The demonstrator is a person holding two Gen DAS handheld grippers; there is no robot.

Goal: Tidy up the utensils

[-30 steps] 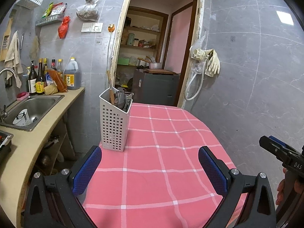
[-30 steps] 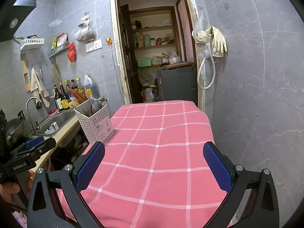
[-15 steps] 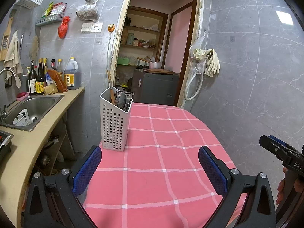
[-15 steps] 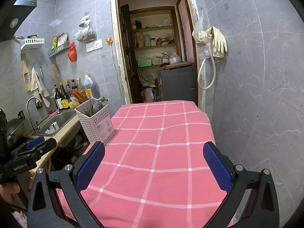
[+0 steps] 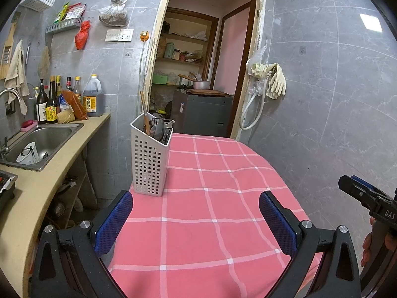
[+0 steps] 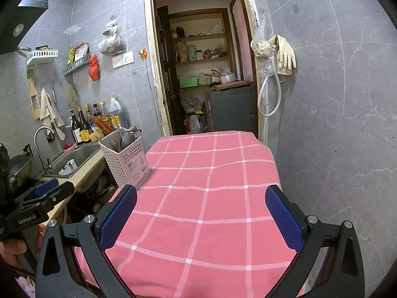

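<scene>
Table [image 5: 211,211] under pink cloth with white check [image 6: 211,198] — runs ahead of both tongs, reaching toward doorway. White perforated utensil holder [image 5: 150,164] stands upright on cloth at left edge, just ahead of left tong's left finger — ahead-left of right tong. Utensils [image 5: 158,128] upright inside. Rest of cloth bare.

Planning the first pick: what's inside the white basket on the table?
The basket holds a wooden handle and some metal utensils standing upright. Its perforated walls hide their lower ends, so an exact count isn't possible.
</scene>
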